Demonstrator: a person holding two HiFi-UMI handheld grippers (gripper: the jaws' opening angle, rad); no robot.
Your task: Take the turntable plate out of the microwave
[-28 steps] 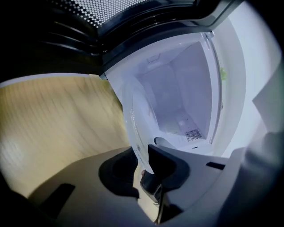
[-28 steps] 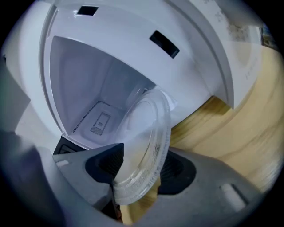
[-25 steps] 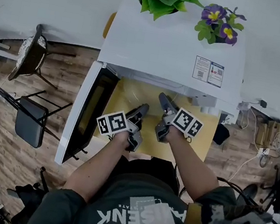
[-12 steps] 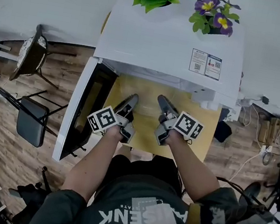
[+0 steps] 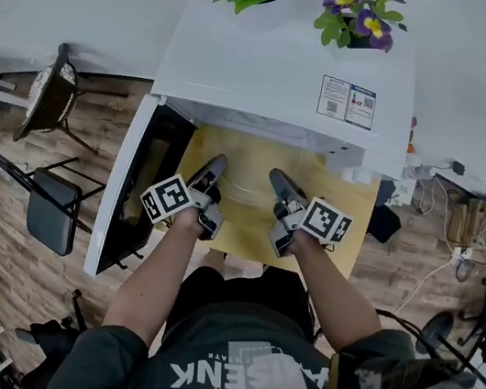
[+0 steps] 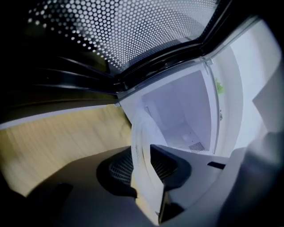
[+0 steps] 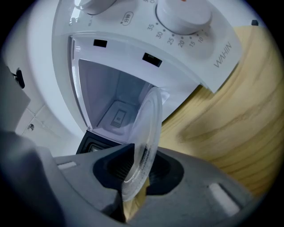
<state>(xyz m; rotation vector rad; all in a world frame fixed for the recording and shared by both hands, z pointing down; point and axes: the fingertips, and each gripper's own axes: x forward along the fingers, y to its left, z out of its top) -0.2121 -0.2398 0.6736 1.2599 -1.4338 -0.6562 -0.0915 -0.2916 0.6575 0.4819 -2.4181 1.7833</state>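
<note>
- Plate [image 5: 247, 183] is outside the microwave [image 5: 284, 66] cavity, over the table [image 5: 336, 219] just in front of the opening; door [image 5: 137, 189] stands open at left.
- Left hand-held gripper [image 5: 213, 167] has shifted left since a second ago, so the two now sit wider apart, one on each side of the plate.
- Its jaws have just been closing; plate rim is between them, pads on the glass, narrow opening.
- Right hand-held gripper [image 5: 275, 181] jaws have also just been closing and are clamped on the opposite rim.
- Reads as a two-sided grip now set; removal looks nearly done, and setting the plate down is probably what's left.
- Risk: smooth glass could slip.
</note>
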